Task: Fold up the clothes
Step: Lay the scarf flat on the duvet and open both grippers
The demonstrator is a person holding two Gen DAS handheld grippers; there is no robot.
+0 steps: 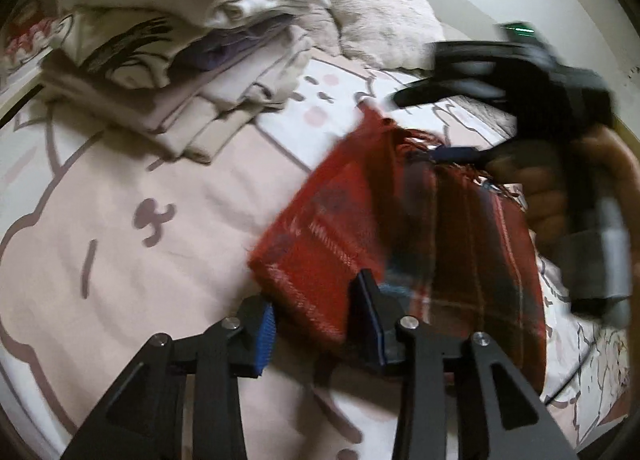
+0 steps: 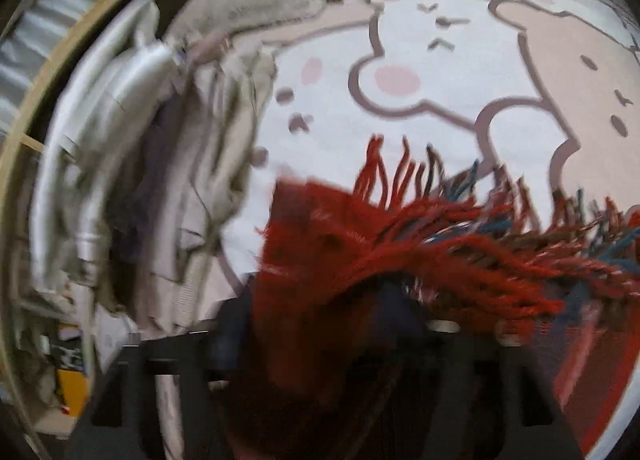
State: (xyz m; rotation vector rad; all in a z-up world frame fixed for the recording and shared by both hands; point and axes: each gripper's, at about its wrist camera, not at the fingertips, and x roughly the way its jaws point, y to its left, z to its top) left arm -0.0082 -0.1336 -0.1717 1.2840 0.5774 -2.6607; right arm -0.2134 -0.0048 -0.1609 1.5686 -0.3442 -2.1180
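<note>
On bedsheet (image 1: 160, 187), fringed wool plaid scarf (image 1: 328, 244), folded.

Soft even indoor light, heavy motion blur, strong fisheye bending, dark vignetted corners

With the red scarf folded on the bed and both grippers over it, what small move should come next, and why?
Probably back both grippers away from the scarf. The left gripper stands open with the folded edge loose between its pads, and the right gripper seems open over the fringe. The scarf lies doubled on the bedsheet beside the pile, so the fold looks finished.
</note>
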